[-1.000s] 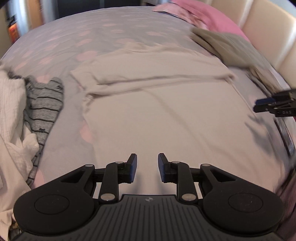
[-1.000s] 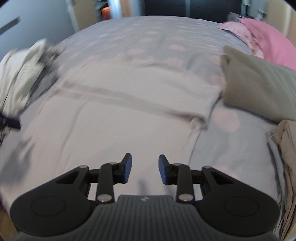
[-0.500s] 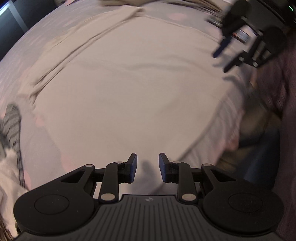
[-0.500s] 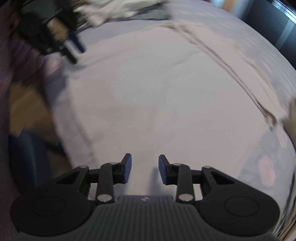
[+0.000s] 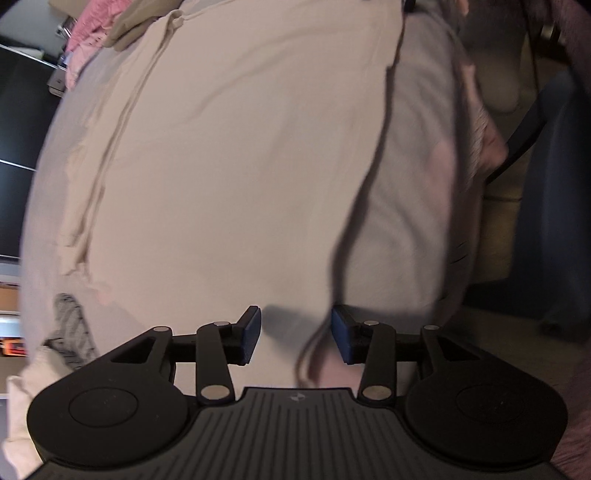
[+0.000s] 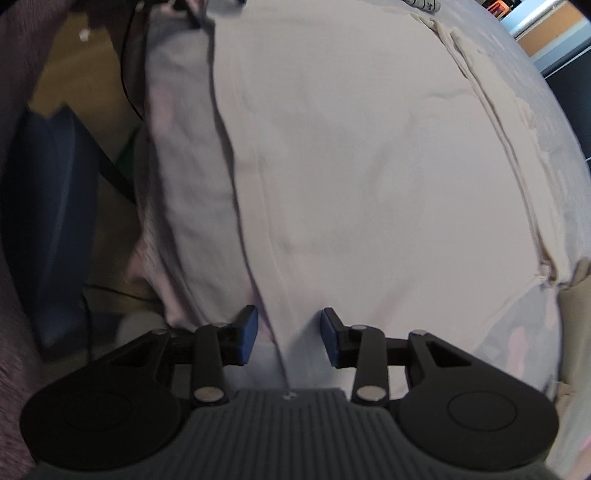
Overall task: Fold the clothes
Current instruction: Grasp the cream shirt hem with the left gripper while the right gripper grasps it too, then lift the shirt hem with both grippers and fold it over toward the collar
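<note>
Both views had swung round since a second before: I had been looking along the bed with the beige shirt [image 5: 236, 155] lying across it, and now each camera looked steeply down at the shirt's hem edge, rolled by about a quarter turn. My left gripper [image 5: 294, 334] had just been opening, and its blue pads [image 5: 248, 339] stood a moderate gap apart. They straddled the hem where it ran down as a dark shadowed line, with nothing pinched; I could not tell whether the tips touched the cloth. My right gripper [image 6: 285, 334] had also just been opening, a little less, and its pads [image 6: 245, 335] stood either side of the same hem line, gripping nothing.

That shirt [image 6: 369, 177] was a soft, matt knit spread nearly flat, with faint creases and a long ridge of folded sleeve and seam along its far side. It lay on a lilac-grey bedsheet [image 5: 417, 192] with pale pink blotches, which draped over the mattress edge just beyond the hem. In the left view a grey striped garment [image 5: 72, 325] and a white crinkled cloth [image 5: 22, 398] lay bunched past the shirt's corner. A pink pillow [image 5: 92, 26] and an olive cushion [image 5: 129, 26] sat at the far end. Everything showed some motion blur.
</note>
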The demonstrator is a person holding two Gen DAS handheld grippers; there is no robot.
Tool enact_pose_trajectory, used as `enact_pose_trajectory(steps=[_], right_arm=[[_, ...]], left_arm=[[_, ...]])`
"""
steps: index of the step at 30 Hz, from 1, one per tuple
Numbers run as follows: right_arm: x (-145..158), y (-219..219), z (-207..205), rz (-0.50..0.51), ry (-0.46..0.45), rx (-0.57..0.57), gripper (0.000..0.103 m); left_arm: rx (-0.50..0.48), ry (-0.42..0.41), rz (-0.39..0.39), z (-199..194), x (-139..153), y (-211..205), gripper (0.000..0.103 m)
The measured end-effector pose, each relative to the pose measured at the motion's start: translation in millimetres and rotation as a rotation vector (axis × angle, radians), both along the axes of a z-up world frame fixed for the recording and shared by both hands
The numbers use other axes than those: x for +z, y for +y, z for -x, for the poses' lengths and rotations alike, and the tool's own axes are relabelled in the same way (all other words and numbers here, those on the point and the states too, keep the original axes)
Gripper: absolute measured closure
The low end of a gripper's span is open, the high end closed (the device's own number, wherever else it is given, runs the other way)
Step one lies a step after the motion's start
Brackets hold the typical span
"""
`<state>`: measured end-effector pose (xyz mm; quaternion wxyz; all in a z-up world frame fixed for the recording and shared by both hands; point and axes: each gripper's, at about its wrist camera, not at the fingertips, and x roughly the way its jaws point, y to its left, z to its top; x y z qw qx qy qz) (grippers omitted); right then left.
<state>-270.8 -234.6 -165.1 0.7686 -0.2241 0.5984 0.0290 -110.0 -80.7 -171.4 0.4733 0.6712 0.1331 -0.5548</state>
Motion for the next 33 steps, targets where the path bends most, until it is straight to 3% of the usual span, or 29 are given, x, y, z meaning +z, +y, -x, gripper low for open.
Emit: enact_pose_trajectory(steps=[5, 12, 13, 17, 21, 25, 33], right_arm=[[-7.7, 1.6, 13.6, 0.159, 0.024, 0.065, 0.062], [-22.8, 2.5, 29.7, 0.32, 0.116, 0.17, 0.062], [-22.8, -0.2, 30.1, 0.325, 0.118, 0.161, 0.063], [-15.1, -8.7, 28.2, 0.354, 0.081, 0.126, 0.091], [7.1, -27.0, 25.1, 0.346, 0.006, 0.044, 0.092], [33.3, -51.3, 17.8, 0.348, -0.098, -0.069, 0.092], [70.2, -76.7, -13.5, 0.458, -0.345, -0.233, 0.093]], left_arm=[[-0.023, -0.139, 0.02, -5.7, -14.0, 16.7, 0.066], [-0.015, -0.208, 0.008, -7.2, -22.0, 23.7, 0.093], [-0.008, -0.201, 0.01, -7.7, -21.3, 22.8, 0.097], [0.036, -0.135, 0.053, -10.7, -4.4, 15.2, 0.1], [0.151, -0.037, 0.122, -26.0, 24.5, 3.2, 0.1], [0.333, 0.056, 0.238, -54.5, 58.8, -9.6, 0.1], [0.551, 0.185, 0.435, -117.9, 122.9, -50.3, 0.1]])
